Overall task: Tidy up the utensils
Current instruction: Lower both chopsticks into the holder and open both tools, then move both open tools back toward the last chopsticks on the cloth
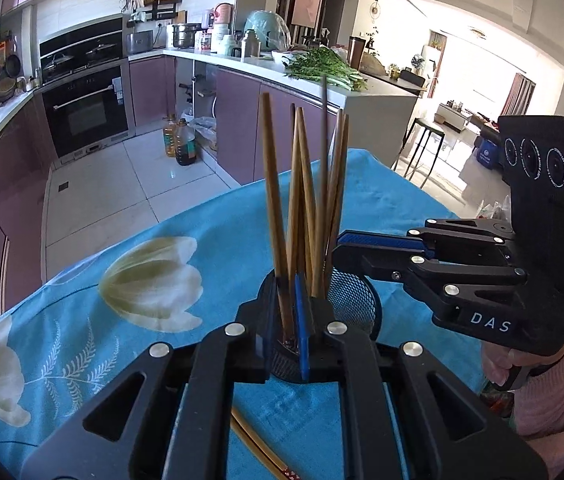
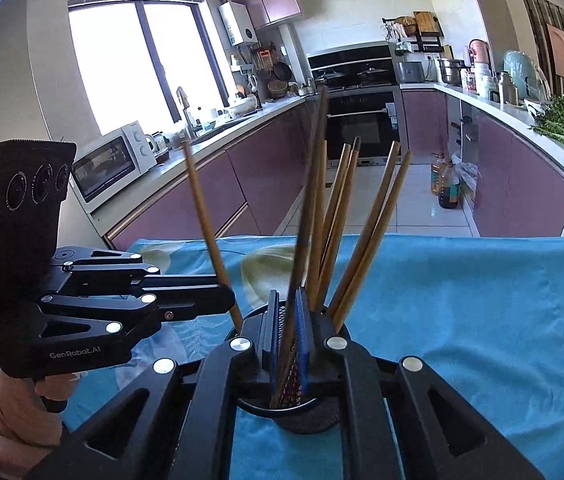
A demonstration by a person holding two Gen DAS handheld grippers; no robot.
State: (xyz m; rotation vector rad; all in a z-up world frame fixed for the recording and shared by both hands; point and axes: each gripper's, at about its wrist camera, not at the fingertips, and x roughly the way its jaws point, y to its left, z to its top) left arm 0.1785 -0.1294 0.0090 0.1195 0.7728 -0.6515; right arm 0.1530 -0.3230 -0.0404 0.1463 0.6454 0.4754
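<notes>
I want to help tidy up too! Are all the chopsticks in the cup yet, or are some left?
Nearly done. A bunch of chopsticks already stands in the black mesh cup. The left gripper has its jaws shut on one chopstick at the cup, and the right gripper holds a darker chopstick over it. One loose chopstick still lies on the blue tablecloth.

A home kitchen: purple cabinets (image 2: 186, 200), a built-in oven (image 1: 86, 112), a microwave (image 2: 110, 166), pots on the countertop (image 1: 242, 58), greens (image 1: 322, 66), living room beyond.
</notes>
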